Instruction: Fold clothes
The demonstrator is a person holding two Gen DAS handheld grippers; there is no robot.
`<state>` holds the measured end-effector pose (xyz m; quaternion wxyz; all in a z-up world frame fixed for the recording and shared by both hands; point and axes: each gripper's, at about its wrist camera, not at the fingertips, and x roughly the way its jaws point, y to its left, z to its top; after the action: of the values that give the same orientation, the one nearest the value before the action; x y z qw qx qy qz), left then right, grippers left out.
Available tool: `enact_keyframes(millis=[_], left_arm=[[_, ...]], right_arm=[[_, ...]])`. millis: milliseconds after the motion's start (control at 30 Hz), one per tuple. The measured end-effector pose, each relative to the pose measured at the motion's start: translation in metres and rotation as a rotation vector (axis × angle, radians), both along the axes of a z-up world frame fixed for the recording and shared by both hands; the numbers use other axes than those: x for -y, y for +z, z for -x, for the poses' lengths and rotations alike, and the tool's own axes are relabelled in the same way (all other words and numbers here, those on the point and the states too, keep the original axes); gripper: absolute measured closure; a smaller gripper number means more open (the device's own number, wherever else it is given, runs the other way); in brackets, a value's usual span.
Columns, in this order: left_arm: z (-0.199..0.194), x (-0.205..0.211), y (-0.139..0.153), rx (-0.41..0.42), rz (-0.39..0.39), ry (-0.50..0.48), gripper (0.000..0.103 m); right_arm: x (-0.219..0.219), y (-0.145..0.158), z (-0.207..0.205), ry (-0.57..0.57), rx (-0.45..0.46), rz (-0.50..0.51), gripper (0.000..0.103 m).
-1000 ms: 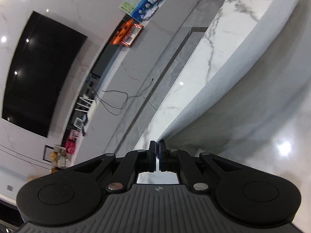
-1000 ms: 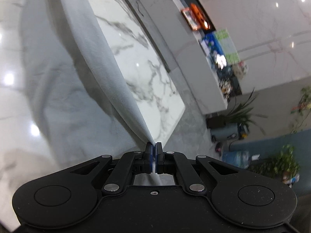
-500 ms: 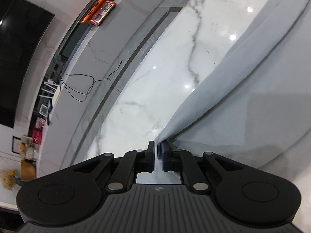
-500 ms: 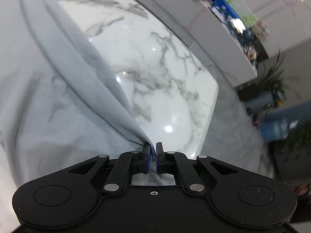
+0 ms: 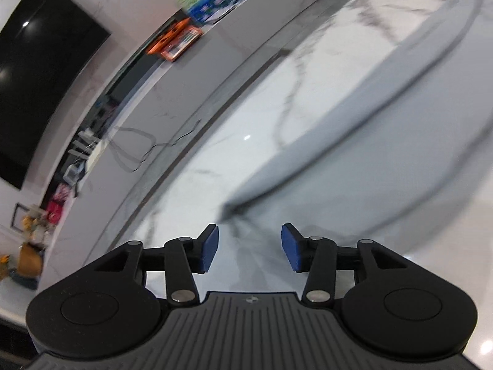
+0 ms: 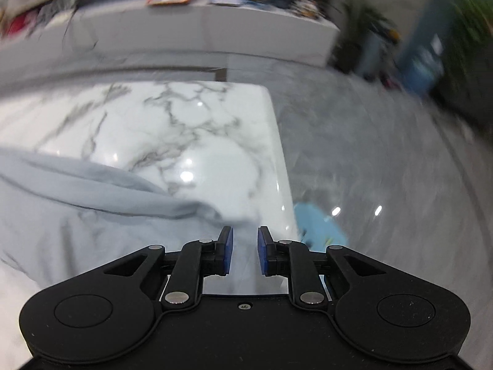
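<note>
Both grippers are opening: the left gripper (image 5: 249, 246) with nothing between its fingers, the grey garment (image 5: 385, 160) lying just ahead on the marble table (image 5: 246, 154); the right gripper (image 6: 245, 251) sits above the garment's corner (image 6: 92, 215) near the table edge.

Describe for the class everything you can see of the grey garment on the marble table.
The grey garment is a pale blue-grey, soft, knit-looking cloth, lying mostly flat on the white marble table. One layer is folded over, giving a long rolled edge that ends in a pointed corner. A darker seam line runs along it. It has mild creases and is blurred by motion. Neither the left gripper nor the right gripper presses on it; both jaws are opening just short of the folded edge.
</note>
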<state>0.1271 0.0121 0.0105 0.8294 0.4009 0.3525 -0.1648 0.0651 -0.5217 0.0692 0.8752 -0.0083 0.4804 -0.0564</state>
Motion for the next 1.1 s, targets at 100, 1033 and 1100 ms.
enact_keyframes(millis=[100,1033,1100], left_arm=[[0.009,0.013,-0.009,-0.029,0.019,-0.022,0.065],[0.107,-0.007,0.013,-0.177,0.235,0.042,0.041],[0.123,-0.008,0.008,-0.13,0.169,0.041,0.04]], right_arm=[[-0.007,-0.005,0.02,0.007,0.011,-0.06,0.086],[-0.004,-0.042,0.054,-0.039,-0.069,0.045,0.096],[-0.008,-0.04,0.059,-0.036,-0.056,0.019,0.096]])
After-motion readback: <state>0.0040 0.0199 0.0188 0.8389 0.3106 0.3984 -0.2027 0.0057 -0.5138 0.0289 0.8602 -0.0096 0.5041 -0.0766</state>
